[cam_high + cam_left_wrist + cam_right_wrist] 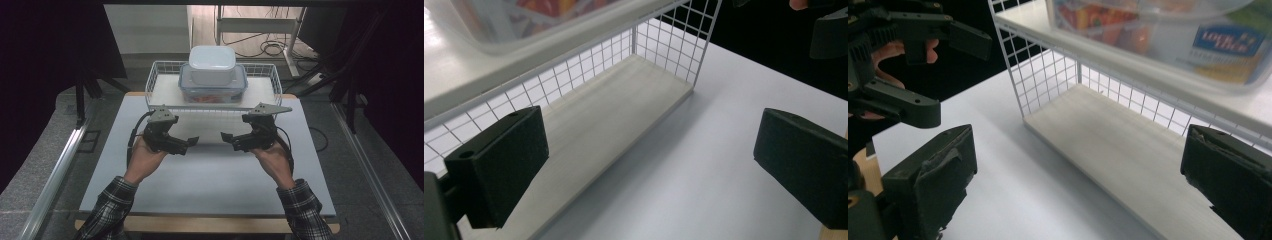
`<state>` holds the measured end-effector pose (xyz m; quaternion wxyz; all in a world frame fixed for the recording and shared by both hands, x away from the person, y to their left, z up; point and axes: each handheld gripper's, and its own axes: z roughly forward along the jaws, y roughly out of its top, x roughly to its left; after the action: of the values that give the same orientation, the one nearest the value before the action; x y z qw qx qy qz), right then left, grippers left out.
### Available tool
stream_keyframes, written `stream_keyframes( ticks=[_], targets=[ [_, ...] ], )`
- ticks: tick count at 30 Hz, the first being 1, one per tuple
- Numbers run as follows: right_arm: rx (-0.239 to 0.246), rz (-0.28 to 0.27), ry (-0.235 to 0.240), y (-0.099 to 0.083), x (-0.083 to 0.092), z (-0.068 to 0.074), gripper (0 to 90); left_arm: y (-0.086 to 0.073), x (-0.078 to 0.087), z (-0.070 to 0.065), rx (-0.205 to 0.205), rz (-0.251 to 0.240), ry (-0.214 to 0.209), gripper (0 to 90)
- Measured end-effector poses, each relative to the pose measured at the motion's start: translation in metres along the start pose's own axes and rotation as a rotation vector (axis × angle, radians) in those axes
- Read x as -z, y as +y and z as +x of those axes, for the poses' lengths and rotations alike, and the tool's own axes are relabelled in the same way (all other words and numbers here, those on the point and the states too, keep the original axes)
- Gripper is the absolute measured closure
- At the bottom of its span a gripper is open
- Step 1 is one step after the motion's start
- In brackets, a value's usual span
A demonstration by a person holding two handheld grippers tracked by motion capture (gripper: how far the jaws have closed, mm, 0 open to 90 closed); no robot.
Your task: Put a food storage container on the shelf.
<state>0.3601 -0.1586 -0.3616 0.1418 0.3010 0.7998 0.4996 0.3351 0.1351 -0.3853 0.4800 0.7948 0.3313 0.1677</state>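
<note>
White wire basket (159, 75) at counter (210, 175) far edge, clear food box (212, 86) inside, white tub (212, 64) stacked on top, left gripper (189, 143) and right gripper (226, 138) fingers spread, held over bare counter.

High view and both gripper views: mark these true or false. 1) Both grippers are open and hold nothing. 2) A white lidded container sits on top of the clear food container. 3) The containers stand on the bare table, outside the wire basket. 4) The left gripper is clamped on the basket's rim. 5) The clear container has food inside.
1) True: the left gripper and the right gripper have their jaws spread, with nothing between them.
2) True: the white container rests on the clear food container.
3) False: both stand on the top shelf of the wire basket.
4) False: it hangs over the table, short of the basket.
5) True: coloured food shows through its wall.
</note>
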Motion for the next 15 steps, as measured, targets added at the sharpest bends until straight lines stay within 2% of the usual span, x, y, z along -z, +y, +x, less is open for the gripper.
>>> stream_keyframes(
  ticks=[8,15],
  targets=[
    [0.011,0.012,0.004,-0.014,0.001,0.004,0.1,-0.016,-0.003,-0.005,-0.011,0.021,0.003,0.3],
    [-0.014,0.018,0.014,-0.029,0.000,0.006,0.2,-0.030,-0.003,-0.009,-0.005,0.020,0.001,0.3]
  ],
)
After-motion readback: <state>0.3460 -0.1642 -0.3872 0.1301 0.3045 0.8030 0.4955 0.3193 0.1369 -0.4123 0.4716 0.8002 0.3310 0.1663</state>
